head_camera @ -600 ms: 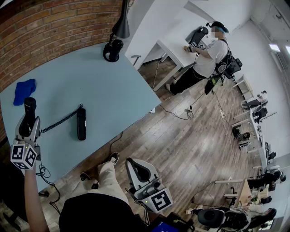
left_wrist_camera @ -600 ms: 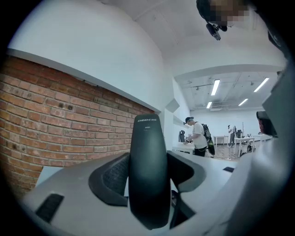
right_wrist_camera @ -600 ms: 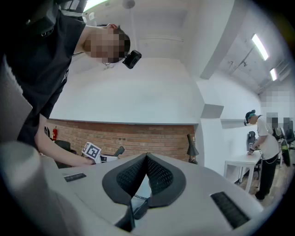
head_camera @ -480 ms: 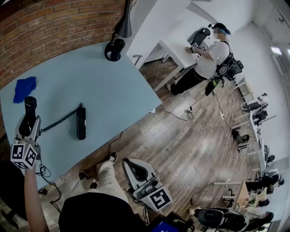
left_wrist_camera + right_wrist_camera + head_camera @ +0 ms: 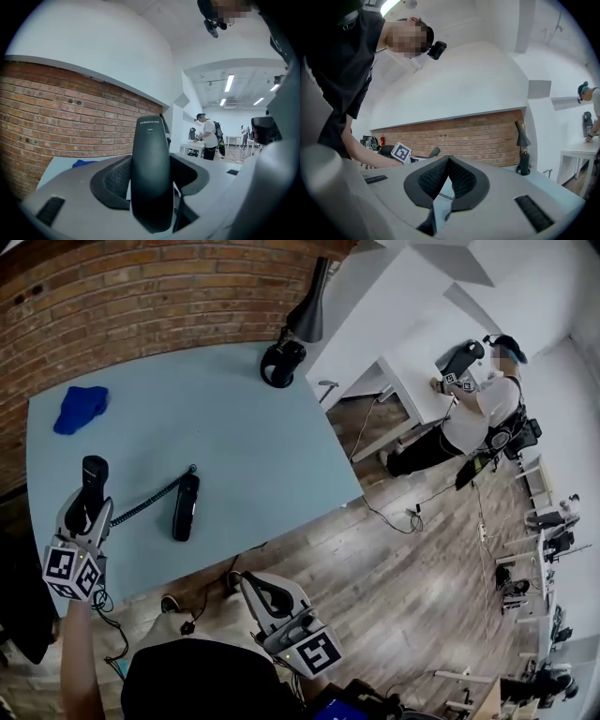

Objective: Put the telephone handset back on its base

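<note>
Since it carries everything else, tabletop (image 5: pixel 234 427): a broad, flat, matte pale-blue slab that fills the upper left of the head view, mostly bare, which leaves room to work.
Lamp (image 5: pixel 283 362): black, with a round foot and a slim stem. It stands at the far edge at top centre, well apart from the phone and probably parked out of the way.
Left gripper (image 5: pixel 80 526): a grey plastic shell with black textured pads, at the left edge of the head view. The pads are spread wide and clamped on the handset's sides, holding it upright and off the surface, I judge so it can be carried across.
Right gripper (image 5: pixel 449 165): the same build, low at bottom centre of the head view, off the tabletop. Its pads are pressed together with nothing between them. It looks idle, since one gripper is enough here.
Handset (image 5: pixel 94 472): smooth black plastic, long and gently bowed with rounded ends and small pale print near the top. It is held above the left edge, apart from its base.
Base (image 5: pixel 186 507): a slim black bar lying flat at left centre, its top unoccupied and ready to take the handset.
Cord (image 5: pixel 150 501): a thin black coil strung between the handset and the base's far end. It is springy, so it may tug.
Cloth (image 5: pixel 80 407): bright blue, soft and crumpled, at upper left, clear of the phone.
</note>
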